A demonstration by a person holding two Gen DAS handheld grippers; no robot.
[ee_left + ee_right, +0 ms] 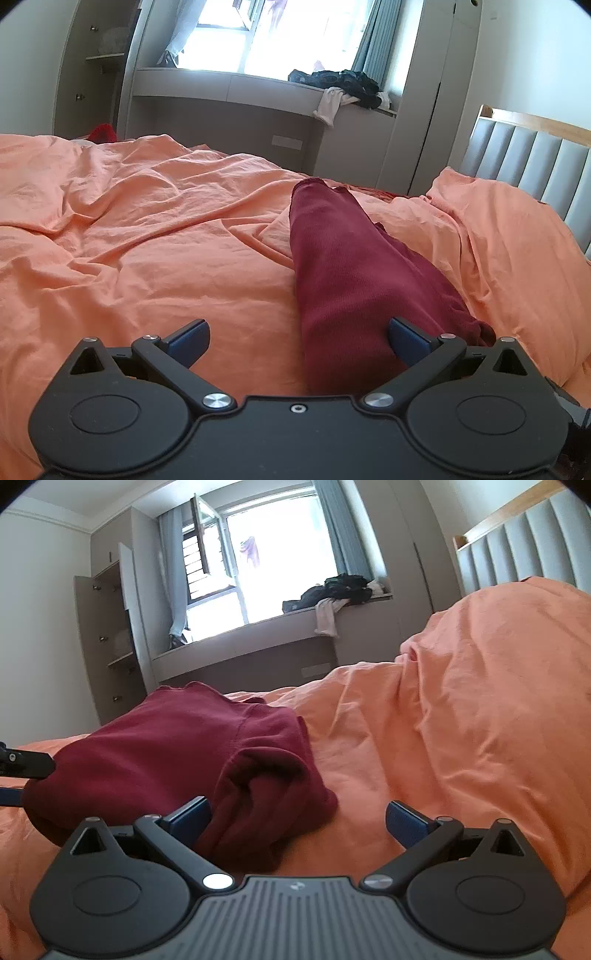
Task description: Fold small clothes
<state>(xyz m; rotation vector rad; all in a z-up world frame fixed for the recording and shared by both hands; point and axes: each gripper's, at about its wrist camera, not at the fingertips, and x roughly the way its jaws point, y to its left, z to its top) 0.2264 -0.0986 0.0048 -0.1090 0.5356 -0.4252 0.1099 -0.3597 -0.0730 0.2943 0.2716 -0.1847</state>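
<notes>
A dark red garment (343,273) lies folded into a long strip on the orange bed sheet (147,236). My left gripper (299,341) is open, low over the sheet, with the near end of the garment between its blue fingers (408,339). In the right wrist view the garment (166,753) lies bunched with a sleeve on top. My right gripper (297,821) is open, its left finger (190,818) against the garment's near right edge. The left gripper's black finger (26,762) shows at the garment's far left side.
An orange pillow (498,701) rises at the right, before a grey padded headboard (535,173). A window ledge (229,85) behind the bed holds a pile of dark clothes (343,83). An open cabinet (107,642) stands at the left.
</notes>
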